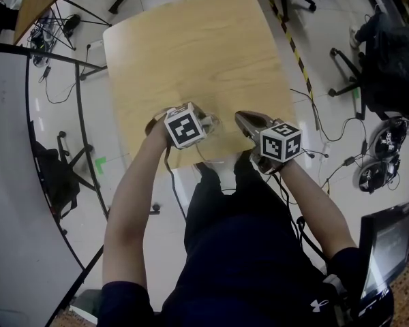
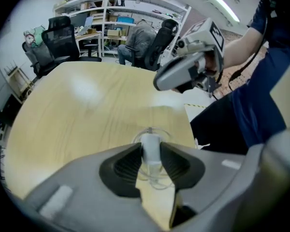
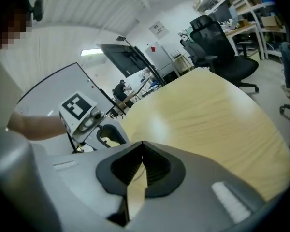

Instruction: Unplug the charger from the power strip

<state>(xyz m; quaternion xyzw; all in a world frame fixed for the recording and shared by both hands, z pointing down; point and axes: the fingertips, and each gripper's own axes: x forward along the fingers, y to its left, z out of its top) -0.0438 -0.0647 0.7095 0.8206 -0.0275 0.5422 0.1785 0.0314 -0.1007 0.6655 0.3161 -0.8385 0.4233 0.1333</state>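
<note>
Pinching charger (image 2: 150, 151), left tool (image 1: 206, 122) steeply downward; right tool (image 3: 142, 146) closed, empty.

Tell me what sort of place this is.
Most likely a shared office or lab workroom. It has black wheeled office chairs, open shelves stacked with boxes and gear, and a plain wooden table on a pale hard floor.

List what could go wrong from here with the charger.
1. The left gripper pinches the charger only at its pad tips, near the table edge; it could slip and fall off.
2. The loose cable loops around the charger and may snag.
3. The right gripper is shut and empty, so it cannot catch anything.
</note>
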